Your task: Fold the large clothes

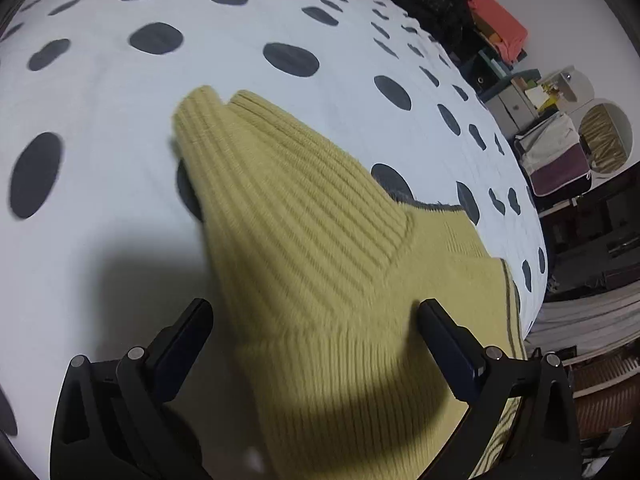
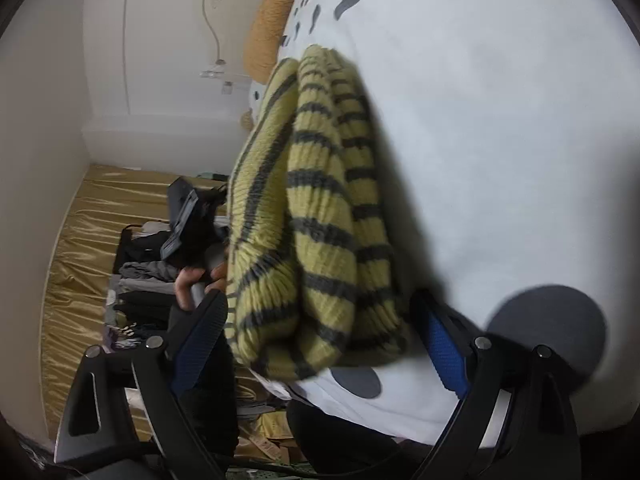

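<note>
- The yellow ribbed knit sweater (image 1: 304,248) lies on the white bed sheet with dark grey spots (image 1: 120,92), running from the lower middle of the left wrist view up to a narrow ribbed end near the centre of the frame.
- The left gripper (image 1: 316,320) has its jaws spread wide, one black finger at lower left and one at lower right; the sweater passes between them, and neither finger pinches the cloth.
- Thin grey stripes edge the sweater at the lower right of that view, close to the bed's edge.
- In the right wrist view the same sweater (image 2: 316,216) shows as a bunched roll of yellow knit with dark grey stripes, hanging down the middle of the frame against the sheet (image 2: 500,140).
- The right gripper (image 2: 324,328) stands with its jaws wide; the folded end sits between the blue-padded fingers (image 2: 444,344), though motion blur leaves it unclear whether either pad touches the knit.
- An orange-brown fuzzy pillow (image 2: 272,20) lies at the top centre of that view.
- A golden satin bed skirt (image 2: 76,240) fills the left side, beside a pile of dark folded clothes (image 2: 144,276).
</note>
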A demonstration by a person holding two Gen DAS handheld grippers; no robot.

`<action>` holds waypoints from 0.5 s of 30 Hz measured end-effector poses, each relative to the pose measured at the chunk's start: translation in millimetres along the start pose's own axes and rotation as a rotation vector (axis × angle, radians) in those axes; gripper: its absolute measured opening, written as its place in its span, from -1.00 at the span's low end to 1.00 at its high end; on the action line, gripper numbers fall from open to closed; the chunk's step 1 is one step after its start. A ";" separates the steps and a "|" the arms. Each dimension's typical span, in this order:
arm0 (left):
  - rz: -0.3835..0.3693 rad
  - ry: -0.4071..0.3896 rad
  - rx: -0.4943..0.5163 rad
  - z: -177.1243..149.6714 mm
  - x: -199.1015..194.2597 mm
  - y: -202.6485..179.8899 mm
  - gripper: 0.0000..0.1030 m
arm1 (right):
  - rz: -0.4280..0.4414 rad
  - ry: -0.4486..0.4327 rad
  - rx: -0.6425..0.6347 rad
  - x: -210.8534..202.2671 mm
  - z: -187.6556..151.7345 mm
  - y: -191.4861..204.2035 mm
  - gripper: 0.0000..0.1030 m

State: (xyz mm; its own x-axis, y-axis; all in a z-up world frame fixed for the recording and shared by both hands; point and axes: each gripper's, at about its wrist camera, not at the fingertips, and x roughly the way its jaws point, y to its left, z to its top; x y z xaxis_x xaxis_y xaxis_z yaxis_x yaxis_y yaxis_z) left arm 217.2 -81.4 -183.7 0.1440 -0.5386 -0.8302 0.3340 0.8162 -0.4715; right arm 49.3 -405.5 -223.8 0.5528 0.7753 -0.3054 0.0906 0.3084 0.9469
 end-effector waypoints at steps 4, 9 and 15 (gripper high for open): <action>-0.009 0.057 -0.007 10.4 26.0 -7.8 0.98 | -0.013 0.004 -0.012 16.9 7.1 5.2 0.90; 0.079 -0.026 0.110 4.6 19.8 -31.2 0.19 | -0.185 -0.022 -0.181 12.5 -9.2 33.6 0.29; 0.082 -0.093 0.083 2.4 -9.1 -32.8 -0.33 | -0.134 -0.068 -0.216 7.1 -15.4 56.9 0.24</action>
State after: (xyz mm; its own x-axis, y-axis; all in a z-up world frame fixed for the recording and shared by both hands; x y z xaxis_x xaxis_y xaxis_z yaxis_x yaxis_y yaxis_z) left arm 207.2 -103.8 -160.0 0.2583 -0.4914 -0.8317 0.3929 0.8400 -0.3742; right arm 45.7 -373.9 -173.6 0.6032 0.6828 -0.4121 -0.0085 0.5223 0.8527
